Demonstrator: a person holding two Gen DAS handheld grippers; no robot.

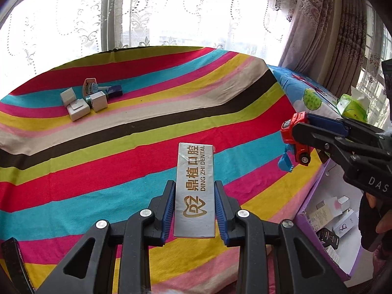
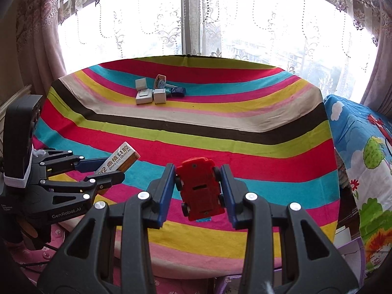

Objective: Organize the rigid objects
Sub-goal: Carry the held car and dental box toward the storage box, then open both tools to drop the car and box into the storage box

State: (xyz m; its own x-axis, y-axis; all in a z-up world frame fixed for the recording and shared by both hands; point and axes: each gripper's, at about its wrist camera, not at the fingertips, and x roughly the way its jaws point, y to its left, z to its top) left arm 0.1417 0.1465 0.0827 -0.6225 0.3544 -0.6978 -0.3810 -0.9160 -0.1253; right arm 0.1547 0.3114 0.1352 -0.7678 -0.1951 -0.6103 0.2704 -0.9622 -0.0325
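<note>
While L tongs [image 1: 194, 205] pinch silver box [image 1: 195, 191], R tongs [image 2: 199, 191] pinch red toy car [image 2: 201, 188] above striped cloth [image 2: 196, 127].

A: Item one — purple box [image 1: 325, 223] beside the bench: cut off by the left-wrist view's right edge, contents' labels too small to read.

B: Item two — far cluster of small boxes [image 2: 152, 93]: print illegible. Teal item [image 2: 169, 92] among them largely hidden behind a white box.

A: Toy car [image 2: 199, 188]: top side hidden, only its underside showing.
</note>
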